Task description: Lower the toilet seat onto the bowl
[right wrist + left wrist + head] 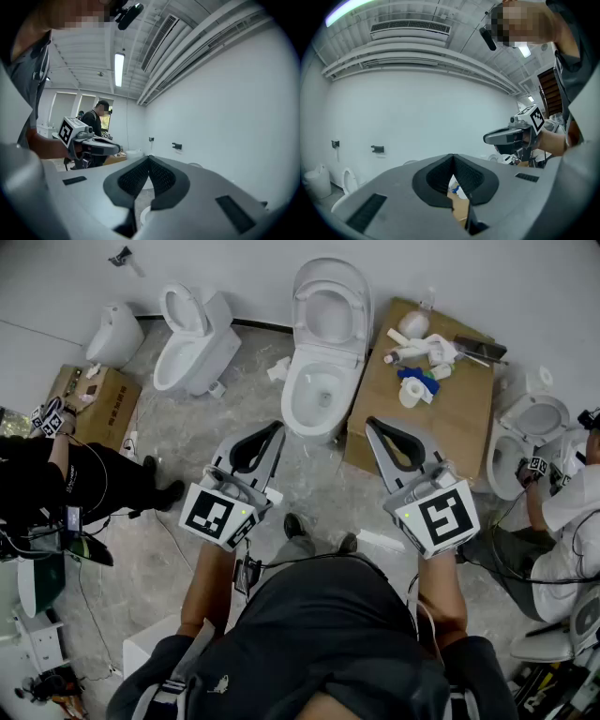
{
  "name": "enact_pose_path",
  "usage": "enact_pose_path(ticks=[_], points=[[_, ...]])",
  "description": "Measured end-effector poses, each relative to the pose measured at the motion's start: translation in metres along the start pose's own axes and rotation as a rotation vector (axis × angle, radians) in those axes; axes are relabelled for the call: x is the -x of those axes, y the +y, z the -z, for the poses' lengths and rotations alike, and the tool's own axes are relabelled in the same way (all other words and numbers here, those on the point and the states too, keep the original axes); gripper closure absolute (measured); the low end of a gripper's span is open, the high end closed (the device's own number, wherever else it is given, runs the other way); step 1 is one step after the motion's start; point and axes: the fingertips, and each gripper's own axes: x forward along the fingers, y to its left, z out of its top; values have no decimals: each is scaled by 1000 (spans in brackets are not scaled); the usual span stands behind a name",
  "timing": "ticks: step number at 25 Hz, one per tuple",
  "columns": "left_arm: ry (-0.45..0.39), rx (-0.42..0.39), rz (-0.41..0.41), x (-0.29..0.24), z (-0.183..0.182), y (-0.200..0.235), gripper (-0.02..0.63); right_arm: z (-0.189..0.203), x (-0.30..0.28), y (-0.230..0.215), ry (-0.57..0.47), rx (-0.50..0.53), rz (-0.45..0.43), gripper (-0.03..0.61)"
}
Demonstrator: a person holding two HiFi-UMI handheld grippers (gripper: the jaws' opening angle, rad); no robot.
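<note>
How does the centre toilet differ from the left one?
The centre toilet stands square to the wall; the left toilet sits turned at an angle. The centre toilet looks larger than the left toilet and borders a cardboard sheet. Both are white, seats raised.

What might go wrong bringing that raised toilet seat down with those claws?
The left gripper and right gripper are shut, short of the raised seat; a poor hold could let it slam onto the bowl. Reaching in might knock the bottles on the cardboard beside it.
</note>
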Motion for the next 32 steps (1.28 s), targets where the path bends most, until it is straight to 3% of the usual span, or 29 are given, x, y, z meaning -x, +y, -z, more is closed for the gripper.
enact_pose_path(ticks=[9,25,32], points=[[-29,-2,36,10,-5,28,611,-9,-26,11,11,-2,48,571],[-107,49,132,19,0,125,611,-13,-99,17,58,-58,247,570],[-103,65,144,-8,5,144,611,-11,-124,0,87,-48,248,570]])
